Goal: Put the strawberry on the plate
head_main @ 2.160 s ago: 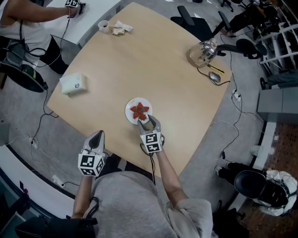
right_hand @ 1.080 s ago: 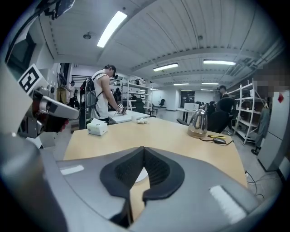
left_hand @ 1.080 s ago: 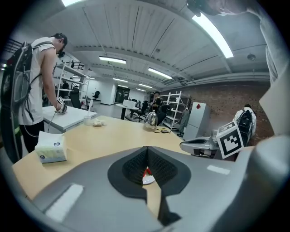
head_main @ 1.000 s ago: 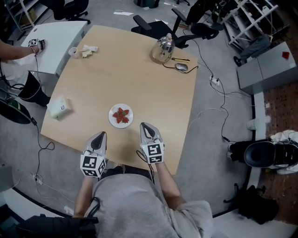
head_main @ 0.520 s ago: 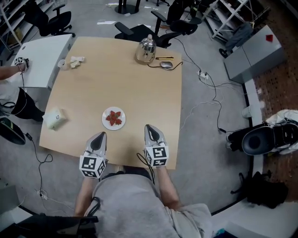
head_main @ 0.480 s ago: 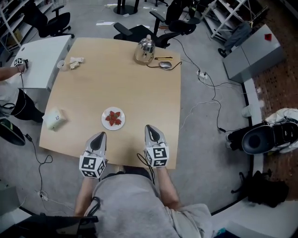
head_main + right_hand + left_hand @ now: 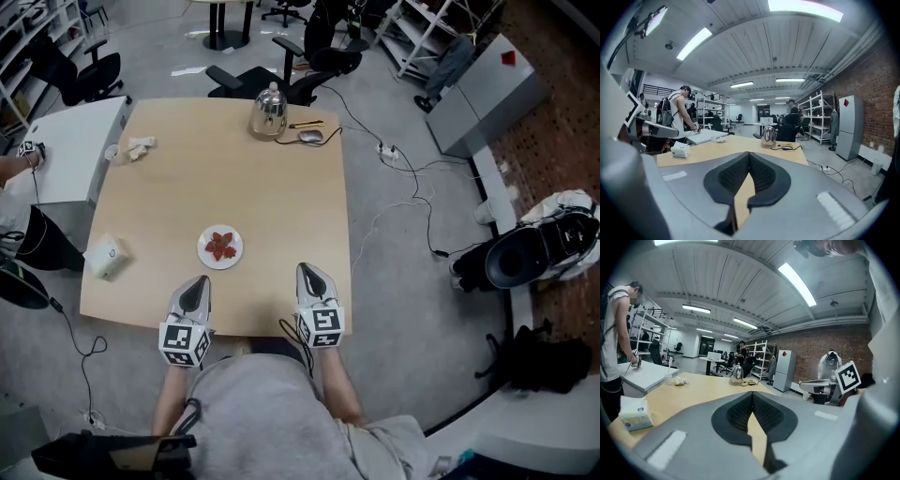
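**Matt wood, grey plastic, one bright kettle**

The table (image 7: 281, 206) has a pale wood-look top, smooth and matt with only a soft sheen. The plate (image 7: 203, 251) on it is white and smooth. The kettle (image 7: 269, 112) is polished metal, mirror-bright. The tissue box (image 7: 105, 258) looks like matt card, and the napkins (image 7: 139, 147) are crumpled paper. The left gripper (image 7: 752, 397) and right gripper (image 7: 749, 157) have smooth, matt grey plastic shells. Black ribbed pads (image 7: 764, 178) that look like rubber line their jaws. The person's shirt (image 7: 262, 412) is grey cloth. The wall (image 7: 811, 352) is rough red brick.
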Tool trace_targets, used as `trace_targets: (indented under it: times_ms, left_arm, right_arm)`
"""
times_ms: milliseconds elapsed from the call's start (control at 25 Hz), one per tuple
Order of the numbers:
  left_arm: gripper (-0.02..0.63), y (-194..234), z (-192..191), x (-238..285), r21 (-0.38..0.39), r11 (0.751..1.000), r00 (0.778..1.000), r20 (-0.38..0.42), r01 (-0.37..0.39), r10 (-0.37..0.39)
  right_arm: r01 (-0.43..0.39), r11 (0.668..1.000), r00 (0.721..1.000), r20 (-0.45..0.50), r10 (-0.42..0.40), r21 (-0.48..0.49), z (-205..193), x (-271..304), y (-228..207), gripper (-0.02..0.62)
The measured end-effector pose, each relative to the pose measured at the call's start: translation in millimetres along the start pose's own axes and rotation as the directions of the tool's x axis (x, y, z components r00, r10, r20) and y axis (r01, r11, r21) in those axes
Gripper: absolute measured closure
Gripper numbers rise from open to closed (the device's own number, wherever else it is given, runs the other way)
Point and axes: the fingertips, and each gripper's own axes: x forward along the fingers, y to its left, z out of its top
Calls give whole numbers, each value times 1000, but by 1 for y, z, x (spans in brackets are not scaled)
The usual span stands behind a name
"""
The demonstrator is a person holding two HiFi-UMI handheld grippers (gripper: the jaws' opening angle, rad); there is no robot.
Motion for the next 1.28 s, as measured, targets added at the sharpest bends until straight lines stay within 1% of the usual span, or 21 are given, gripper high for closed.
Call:
trace_targets:
  times_ms: [360, 560, 840, 1280]
  left_arm:
    - [586, -5, 0, -20, 28, 1000, 1000, 15, 6, -6]
    - [586, -6, 3, -29, 32, 999, 1000, 22, -1, 0]
    - [586, -7, 1, -31, 38, 999, 1000, 25, 9, -10]
    - [586, -7, 1, -30, 38, 999, 1000, 24, 9, -10]
  right_arm:
    - [23, 1000, 1000, 6, -23, -12, -9, -33, 6, 588]
    - [29, 1000, 999, 18, -29, -11, -6, -47, 9, 588]
    - [29, 999, 1000, 4, -29, -24, -11, -47, 15, 588]
    - [24, 1000, 1000, 3, -24, -11, -12, -44, 15, 589]
